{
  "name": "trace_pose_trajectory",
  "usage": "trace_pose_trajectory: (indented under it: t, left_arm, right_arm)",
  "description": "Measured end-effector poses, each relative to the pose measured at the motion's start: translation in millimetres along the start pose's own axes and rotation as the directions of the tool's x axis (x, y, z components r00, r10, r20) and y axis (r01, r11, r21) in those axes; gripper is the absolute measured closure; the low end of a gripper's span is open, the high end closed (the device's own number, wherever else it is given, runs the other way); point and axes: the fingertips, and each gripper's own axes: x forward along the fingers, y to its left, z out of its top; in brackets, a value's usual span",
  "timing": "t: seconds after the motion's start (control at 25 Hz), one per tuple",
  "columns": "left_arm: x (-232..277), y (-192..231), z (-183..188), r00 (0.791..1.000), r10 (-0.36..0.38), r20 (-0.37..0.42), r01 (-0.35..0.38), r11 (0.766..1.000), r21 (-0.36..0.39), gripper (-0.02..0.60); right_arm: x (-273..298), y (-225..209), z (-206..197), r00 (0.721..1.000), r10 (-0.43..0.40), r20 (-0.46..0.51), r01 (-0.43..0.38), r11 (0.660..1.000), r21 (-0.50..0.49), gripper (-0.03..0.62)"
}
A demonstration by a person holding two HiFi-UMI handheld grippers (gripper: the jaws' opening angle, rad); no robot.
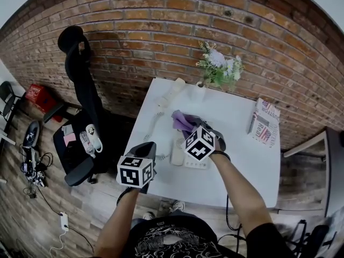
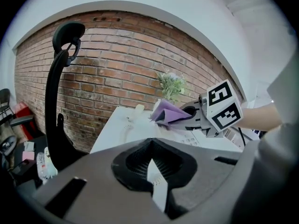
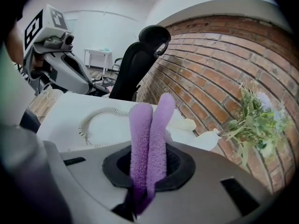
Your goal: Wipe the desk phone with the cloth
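The white desk phone (image 1: 188,159) lies on the white table (image 1: 242,160), just under my right gripper's marker cube. Its handset (image 1: 171,93) is off the base at the far left corner, joined by a coiled cord (image 1: 153,127). My right gripper (image 1: 192,124) is shut on a purple cloth (image 1: 181,120), which sticks up as two folds (image 3: 149,129) between its jaws above the phone's far end. My left gripper (image 1: 147,147) hovers by the table's left front edge with its jaws together and nothing in them. From it I see the cloth (image 2: 170,112) and the keypad (image 2: 196,136).
A vase of flowers (image 1: 217,69) stands at the table's far edge against the brick wall. A printed box (image 1: 264,121) sits at the right edge. A black office chair (image 1: 80,90) stands left of the table, with cables on the floor.
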Motion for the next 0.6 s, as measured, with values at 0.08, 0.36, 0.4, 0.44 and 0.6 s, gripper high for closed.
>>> trace_pose_trajectory:
  t: [0.08, 0.36, 0.4, 0.44, 0.6]
  left_arm:
    - [-1, -1, -1, 1.000, -0.007, -0.004, 0.007, 1.000, 0.000, 0.575]
    - [-4, -4, -6, 0.999, -0.035, -0.012, 0.035, 0.999, 0.012, 0.575]
    - [-5, -5, -6, 0.999, -0.040, -0.012, 0.040, 0.999, 0.014, 0.575]
    - [-6, -5, -6, 0.999, -0.045, -0.011, 0.046, 0.999, 0.016, 0.575]
    - [-10, -5, -8, 0.998, -0.060, -0.013, 0.060, 0.998, 0.024, 0.575]
  right_arm:
    - [1, 5, -3, 1.000, 0.006, -0.004, -0.006, 1.000, 0.011, 0.549]
    - [-2, 25, -11, 1.000, 0.022, -0.020, -0.021, 0.999, 0.039, 0.549]
    - [-3, 28, -12, 0.999, 0.024, -0.022, -0.023, 0.999, 0.042, 0.549]
    - [-4, 32, -13, 0.999, 0.025, -0.023, -0.024, 0.999, 0.047, 0.549]
    - [-8, 43, -16, 0.999, 0.029, -0.028, -0.027, 0.998, 0.064, 0.549]
